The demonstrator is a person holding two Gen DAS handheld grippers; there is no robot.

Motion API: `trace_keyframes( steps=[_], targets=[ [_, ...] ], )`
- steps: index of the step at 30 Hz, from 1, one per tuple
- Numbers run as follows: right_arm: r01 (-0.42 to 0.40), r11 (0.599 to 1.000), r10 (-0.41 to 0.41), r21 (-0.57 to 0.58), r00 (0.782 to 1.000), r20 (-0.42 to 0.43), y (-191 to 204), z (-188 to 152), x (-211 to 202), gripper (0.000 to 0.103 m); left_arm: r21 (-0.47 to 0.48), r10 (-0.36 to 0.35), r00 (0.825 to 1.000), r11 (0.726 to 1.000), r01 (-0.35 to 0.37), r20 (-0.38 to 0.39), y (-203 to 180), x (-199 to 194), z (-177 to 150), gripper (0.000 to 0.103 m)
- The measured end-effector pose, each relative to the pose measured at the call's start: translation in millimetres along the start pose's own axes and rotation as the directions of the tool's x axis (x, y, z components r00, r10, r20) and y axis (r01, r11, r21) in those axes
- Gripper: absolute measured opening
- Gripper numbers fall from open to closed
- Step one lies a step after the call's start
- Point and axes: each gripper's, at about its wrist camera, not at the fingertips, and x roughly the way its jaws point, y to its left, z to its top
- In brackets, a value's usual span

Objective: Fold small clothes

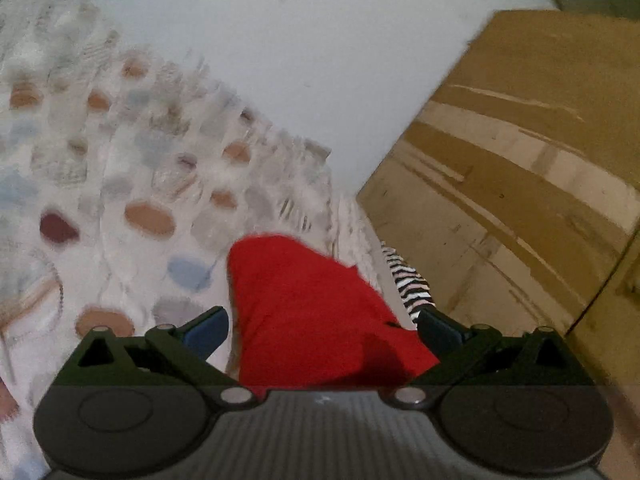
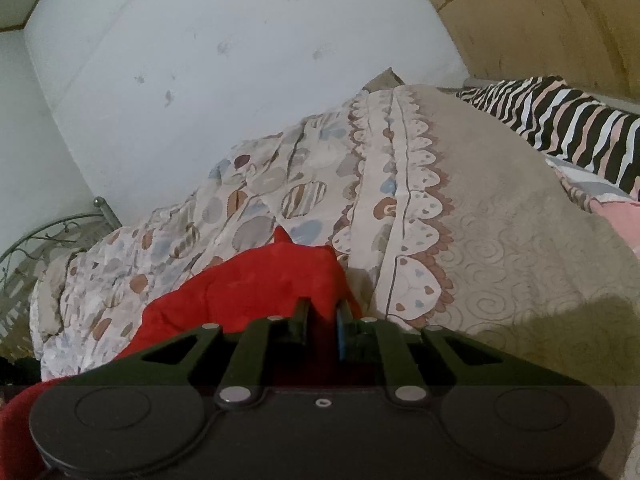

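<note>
The red garment is pinched by the right gripper; it lies toward 12 o'clock between the spread, empty jaws of the left gripper.

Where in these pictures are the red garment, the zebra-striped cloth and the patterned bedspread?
red garment (image 1: 312, 312), left wrist view, middle of the cloth
zebra-striped cloth (image 2: 560, 120), right wrist view, middle of its stripes
patterned bedspread (image 2: 280, 192), right wrist view, spotted part

Left gripper: jaws spread wide, blue-padded fingertips far apart, red garment lying between them, pads not pressing it. Right gripper: jaws nearly closed, pinching a fold of the same red cloth, tilted slightly downward.
</note>
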Motion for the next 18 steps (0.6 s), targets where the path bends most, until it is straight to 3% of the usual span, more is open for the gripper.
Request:
trace_keyframes(
  steps=[4, 11, 14, 15, 16, 18],
  targets=[
    [0.012, 1.0, -0.012, -0.021, 1.0, 0.006, 3.1, -0.5, -1.9, 0.015, -0.032, -0.011, 0.994, 0.999, 0.007, -0.112, 12.6, 22.6, -6.6, 0.102],
    [0.048, 0.994, -0.048, -0.1, 0.999, 0.009, 14.9, 2.6, -12.2, 0.026, -0.052, -0.03, 0.98, 0.998, 0.02, -0.194, 17.4, 39.4, -35.0, 0.103],
    [0.028, 0.995, -0.028, -0.093, 1.0, 0.007, 20.5, 2.6, -23.4, 0.055, -0.037, -0.031, 0.978, 0.999, 0.024, -0.204, 14.8, 41.4, -46.6, 0.103],
    [0.004, 0.996, -0.003, -0.085, 1.0, 0.006, 22.4, 1.6, -28.3, 0.073, -0.032, -0.029, 0.979, 0.999, 0.023, -0.202, 14.7, 41.7, -47.9, 0.103],
    [-0.024, 0.997, 0.025, -0.078, 1.0, 0.009, 23.8, 0.6, -32.4, 0.081, -0.03, -0.028, 0.979, 0.999, 0.022, -0.2, 14.8, 41.5, -48.5, 0.103],
    [-0.07, 0.994, 0.071, -0.084, 0.997, 0.008, 29.6, -1.5, -38.9, 0.084, -0.02, -0.022, 0.98, 1.0, 0.019, -0.196, 14.5, 41.2, -48.9, 0.103]
  ],
)
